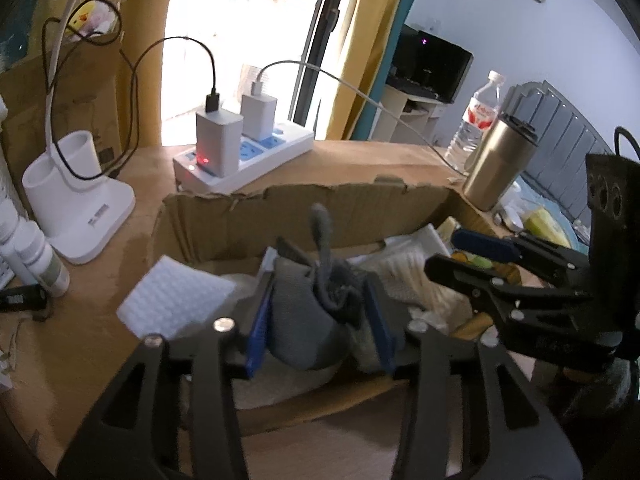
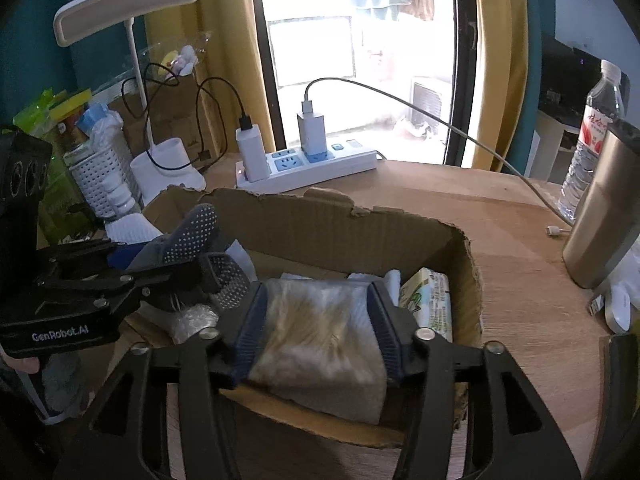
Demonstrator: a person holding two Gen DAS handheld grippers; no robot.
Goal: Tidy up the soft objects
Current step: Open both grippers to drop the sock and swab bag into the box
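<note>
1. Left wrist view: left gripper (image 1: 320, 316) sits over the box (image 1: 304, 208) on the desk (image 1: 360, 160). 1 grey sock (image 1: 304, 320) is between its 2 blue pads (image 1: 256, 332), bunched, 1 end sticking up.
2. Pads look close to the sock on both sides; contact unclear, so I cannot tell whether it is gripped or let go.
3. Same view: right gripper (image 1: 460, 256) comes in from the right over the box, a pale item under it.
4. Also there: 1 white sponge (image 1: 176, 300) at the box's left edge, 1 power strip (image 1: 248, 156) with 2 chargers (image 1: 220, 140), 1 lamp base (image 1: 80, 208), 1 steel tumbler (image 1: 500, 164), 1 water bottle (image 1: 480, 116).
5. Right wrist view: right gripper (image 2: 320, 324) brackets 1 pale wrapped pack (image 2: 320, 340) inside the box (image 2: 360, 224), near its front wall. Pads sit at the pack's 2 sides; grip or release, cannot tell.
6. 1 tissue pack (image 2: 428, 300) lies just right of it in the box.
7. Left gripper (image 2: 192, 276) shows at left with the dotted sock (image 2: 192, 232) at its jaws.
</note>
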